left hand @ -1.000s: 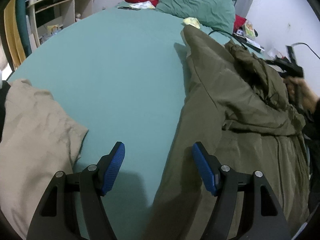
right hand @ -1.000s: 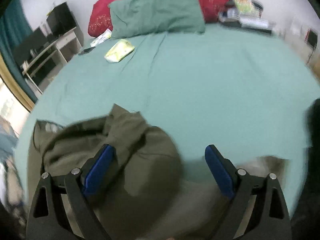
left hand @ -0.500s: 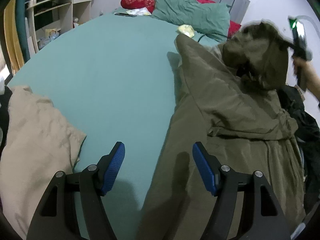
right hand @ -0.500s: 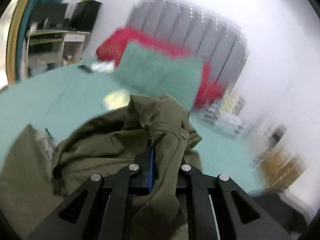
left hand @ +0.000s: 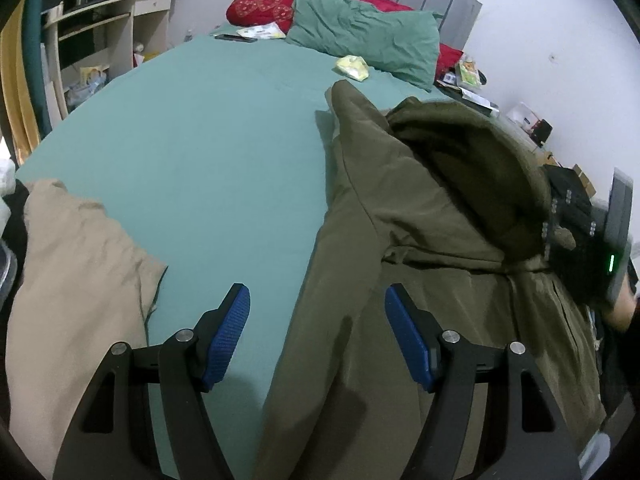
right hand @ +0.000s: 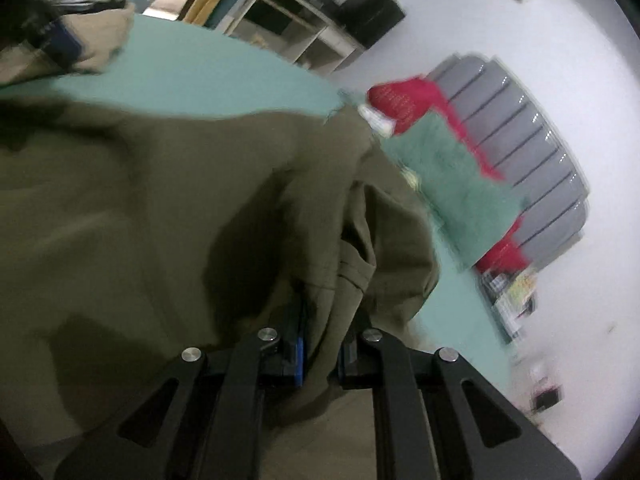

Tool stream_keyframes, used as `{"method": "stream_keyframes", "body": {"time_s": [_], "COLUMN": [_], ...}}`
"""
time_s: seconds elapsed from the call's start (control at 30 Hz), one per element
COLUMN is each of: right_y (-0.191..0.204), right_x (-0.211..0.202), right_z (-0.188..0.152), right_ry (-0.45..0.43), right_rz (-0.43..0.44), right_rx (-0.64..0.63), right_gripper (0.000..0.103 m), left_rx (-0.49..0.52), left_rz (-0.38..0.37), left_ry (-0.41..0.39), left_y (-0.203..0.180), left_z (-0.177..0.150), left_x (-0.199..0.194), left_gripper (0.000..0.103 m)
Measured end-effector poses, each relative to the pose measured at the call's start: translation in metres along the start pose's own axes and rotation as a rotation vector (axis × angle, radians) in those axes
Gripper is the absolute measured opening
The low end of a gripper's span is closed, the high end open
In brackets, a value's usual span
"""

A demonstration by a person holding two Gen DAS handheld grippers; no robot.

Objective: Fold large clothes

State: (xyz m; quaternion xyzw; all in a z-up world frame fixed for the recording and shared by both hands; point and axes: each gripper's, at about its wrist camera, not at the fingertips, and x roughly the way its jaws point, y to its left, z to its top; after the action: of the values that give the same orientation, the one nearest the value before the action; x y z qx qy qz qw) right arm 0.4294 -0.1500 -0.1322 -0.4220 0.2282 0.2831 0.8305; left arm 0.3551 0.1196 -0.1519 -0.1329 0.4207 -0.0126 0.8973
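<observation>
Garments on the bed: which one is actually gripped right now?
The olive green coat. The right gripper is shut on a bunched fold of it. The beige garment lies untouched, off to the side of the open left gripper.

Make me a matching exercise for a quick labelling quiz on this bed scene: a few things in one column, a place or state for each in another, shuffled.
Things:
1. olive coat
2. tan garment
3. green pillow
4. left gripper

Places or states:
A. against the headboard
B. open, holding nothing
C. clamped by the right gripper
D. lying at the left side of the bed

Pairs: 1-C, 2-D, 3-A, 4-B
</observation>
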Motion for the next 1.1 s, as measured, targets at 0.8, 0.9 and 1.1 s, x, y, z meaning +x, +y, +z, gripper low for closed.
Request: {"method": "stream_keyframes", "body": {"time_s": [0.8,0.9,1.1], "right_y": [-0.034,-0.046,-0.071], "right_x": [0.045,0.038,0.043], "right_z": [-0.004,0.01,0.017], "right_ry": [0.233,0.203,0.141], "right_rz": [0.247,0.007,-0.516], "right_rx": [0.343,0.225,-0.162], "right_gripper": [0.008,0.007,0.007], "left_rx": [0.0,0.001,-0.011], "left_rz": [-0.018,-0.022,-0.023], "left_ry": [0.029,0.027,0.05], "left_y": [0.004,0.001,0.0], "left_z": [0.007,0.008,0.003], "left_x": [0.008,0.01,0.017], "left_gripper": [0.074,0.074,0.074]}}
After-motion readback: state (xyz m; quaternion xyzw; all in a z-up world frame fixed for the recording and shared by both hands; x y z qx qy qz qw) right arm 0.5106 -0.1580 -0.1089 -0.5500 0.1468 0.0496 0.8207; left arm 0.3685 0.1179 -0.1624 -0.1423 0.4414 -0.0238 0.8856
